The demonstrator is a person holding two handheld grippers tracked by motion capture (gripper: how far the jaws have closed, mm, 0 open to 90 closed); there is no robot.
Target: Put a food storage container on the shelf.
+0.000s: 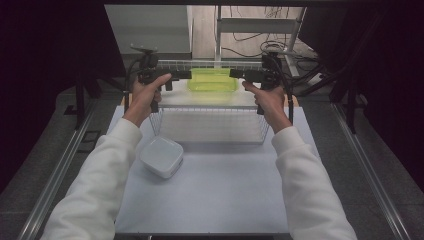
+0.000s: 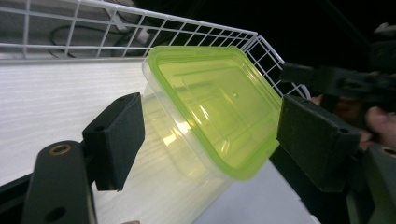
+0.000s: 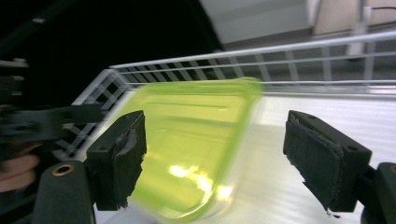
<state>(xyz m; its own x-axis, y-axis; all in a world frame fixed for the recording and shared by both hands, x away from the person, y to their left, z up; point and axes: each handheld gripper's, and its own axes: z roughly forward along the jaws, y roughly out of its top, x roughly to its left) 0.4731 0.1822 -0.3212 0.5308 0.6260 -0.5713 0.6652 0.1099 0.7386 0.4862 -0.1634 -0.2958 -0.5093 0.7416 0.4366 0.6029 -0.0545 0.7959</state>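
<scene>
My left gripper (image 1: 186, 75) and my right gripper (image 1: 235, 73) both stand spread, pinching nothing, one at each short end of the green-lidded box (image 1: 212, 80), which sits inside the wire basket (image 1: 210, 122) at the far edge of the desk (image 1: 220, 195). I think the box could tip or slide if a jaw catches its lid rim or the basket wire while I draw back. The desk is pale and smooth, with a white lidded container (image 1: 161, 157) near its left edge, and the room around is dark.
</scene>
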